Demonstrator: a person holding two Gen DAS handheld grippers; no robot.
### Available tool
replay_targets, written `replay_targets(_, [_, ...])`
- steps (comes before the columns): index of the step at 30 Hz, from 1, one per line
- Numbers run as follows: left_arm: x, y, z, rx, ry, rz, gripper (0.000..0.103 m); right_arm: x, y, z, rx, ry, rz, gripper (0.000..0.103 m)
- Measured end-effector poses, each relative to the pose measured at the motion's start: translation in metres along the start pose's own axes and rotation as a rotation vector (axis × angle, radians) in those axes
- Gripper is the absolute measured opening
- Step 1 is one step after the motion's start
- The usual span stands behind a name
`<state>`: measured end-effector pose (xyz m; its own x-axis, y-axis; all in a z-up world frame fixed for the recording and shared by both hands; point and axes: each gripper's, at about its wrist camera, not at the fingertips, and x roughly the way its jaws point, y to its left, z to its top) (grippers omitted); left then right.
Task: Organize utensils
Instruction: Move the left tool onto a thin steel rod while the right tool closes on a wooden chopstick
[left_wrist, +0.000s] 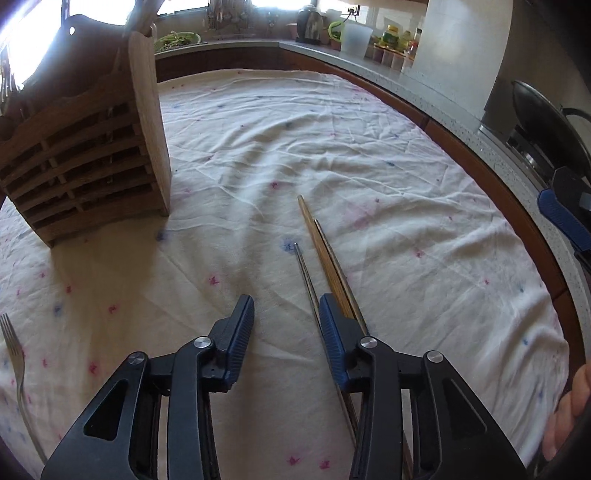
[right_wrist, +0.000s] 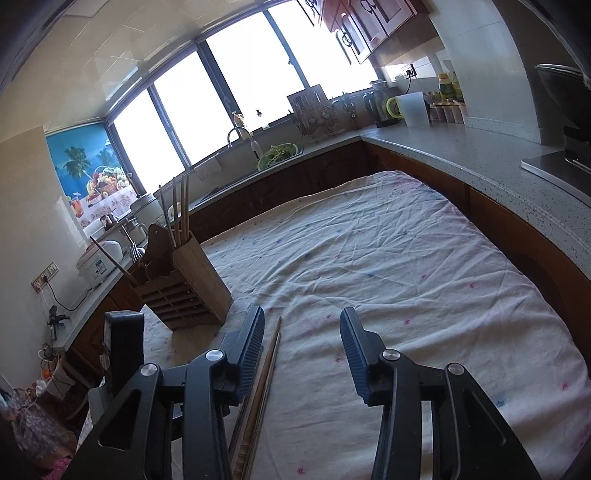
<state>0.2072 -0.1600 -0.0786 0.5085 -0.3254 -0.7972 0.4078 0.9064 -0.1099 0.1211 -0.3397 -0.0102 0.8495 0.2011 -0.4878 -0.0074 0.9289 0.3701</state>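
Two wooden chopsticks (left_wrist: 320, 248) and a metal chopstick (left_wrist: 303, 269) lie together on the white cloth (left_wrist: 332, 155). My left gripper (left_wrist: 286, 301) is open above the cloth with nothing between its fingers; the chopsticks run under its right finger. My right gripper (right_wrist: 303, 332) is open too, and the chopsticks (right_wrist: 272, 350) lie on the cloth just inside its left finger, not pressed by the pads. A slatted wooden utensil holder (left_wrist: 85, 155) stands at the far left; in the right wrist view the holder (right_wrist: 188, 284) has chopsticks and cutlery upright in it. A fork (left_wrist: 13, 350) lies at the left edge.
A grey kitchen counter (right_wrist: 461, 155) wraps around the cloth-covered table, with a sink, a kettle (right_wrist: 376, 107) and jars at the back. A dark pan (left_wrist: 546, 122) sits on the right. The right gripper's blue finger (left_wrist: 565, 218) and a hand (left_wrist: 569, 413) show at the right edge.
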Motion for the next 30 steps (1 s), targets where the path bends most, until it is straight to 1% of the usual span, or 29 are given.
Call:
replay_targets(3, [0.000, -0.004, -0.004, 0.058, 0.004, 0.030, 0.029, 0.011, 0.004, -0.003, -0.010, 0.038, 0.015, 0.038])
replay_targets(4, [-0.002, -0.005, -0.007, 0.082, 0.004, 0.041, 0.025, 0.016, 0.006, -0.004, -0.016, 0.057, 0.018, 0.035])
replay_targets(5, [-0.005, -0.004, -0.011, 0.107, 0.002, 0.049, 0.023, 0.022, 0.009, -0.006, -0.023, 0.079, 0.022, 0.033])
replay_targets(7, [-0.013, 0.003, -0.019, 0.137, 0.003, 0.041, 0.022, 0.035, 0.013, -0.010, -0.034, 0.121, 0.037, 0.031])
replay_targets(10, [-0.026, 0.021, -0.032, 0.157, 0.015, 0.040, 0.019, 0.056, 0.021, -0.015, -0.065, 0.193, 0.043, 0.024])
replay_targets(11, [-0.030, 0.028, -0.035, 0.157, 0.018, 0.040, 0.019, 0.064, 0.024, -0.016, -0.072, 0.213, 0.050, 0.023])
replay_targets(14, [-0.037, 0.049, -0.042, 0.147, 0.019, 0.039, 0.019, 0.084, 0.034, -0.017, -0.109, 0.259, 0.059, 0.023])
replay_targets(17, [-0.040, 0.065, -0.044, 0.118, 0.027, 0.037, 0.022, 0.108, 0.042, -0.017, -0.136, 0.299, 0.058, 0.023])
replay_targets(20, [-0.039, 0.072, -0.041, 0.083, 0.036, 0.025, 0.021, 0.132, 0.047, -0.015, -0.164, 0.331, 0.032, 0.023])
replay_targets(22, [-0.037, 0.070, -0.039, 0.086, 0.031, 0.032, 0.021, 0.150, 0.049, -0.015, -0.180, 0.365, 0.007, 0.022])
replay_targets(25, [-0.033, 0.067, -0.035, 0.095, 0.015, 0.031, 0.018, 0.172, 0.052, -0.018, -0.209, 0.404, -0.025, 0.016])
replay_targets(26, [-0.033, 0.068, -0.034, 0.090, 0.010, 0.027, 0.018, 0.175, 0.055, -0.017, -0.226, 0.393, -0.032, 0.012])
replay_targets(27, [-0.032, 0.069, -0.031, 0.083, 0.008, 0.023, 0.018, 0.178, 0.059, -0.017, -0.243, 0.401, -0.040, 0.009])
replay_targets(28, [-0.031, 0.070, -0.030, 0.073, 0.010, 0.018, 0.018, 0.179, 0.061, -0.016, -0.253, 0.409, -0.036, 0.007])
replay_targets(30, [-0.032, 0.075, -0.028, 0.036, 0.022, 0.012, 0.019, 0.181, 0.067, -0.017, -0.267, 0.423, -0.015, 0.007])
